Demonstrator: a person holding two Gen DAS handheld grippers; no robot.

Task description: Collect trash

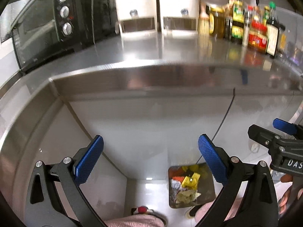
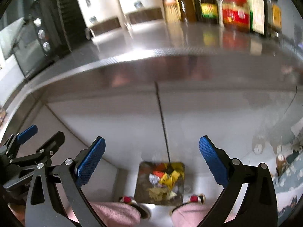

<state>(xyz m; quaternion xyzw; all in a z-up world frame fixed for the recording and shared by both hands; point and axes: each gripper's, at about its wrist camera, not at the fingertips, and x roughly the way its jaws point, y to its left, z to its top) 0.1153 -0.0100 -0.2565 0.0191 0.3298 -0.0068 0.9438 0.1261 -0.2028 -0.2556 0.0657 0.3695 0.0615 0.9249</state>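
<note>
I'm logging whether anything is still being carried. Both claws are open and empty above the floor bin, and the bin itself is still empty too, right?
Not quite: the bin is not empty. The right wrist view shows yellow, orange, silver and crumpled wrappers lying in it. The rest holds: the left claw and the right claw are both open, with nothing between their blue pads.

Lighting bright and even. Glare patches on the steel counter (image 1: 144,56) before the white dispensers (image 1: 136,7). Bottles (image 2: 234,7) behind the counter motion-blurred. Fisheye bending, dark corners.

A kitchen: steel counter (image 1: 170,56), toaster oven (image 1: 47,24), sauce bottles (image 1: 255,26).
</note>
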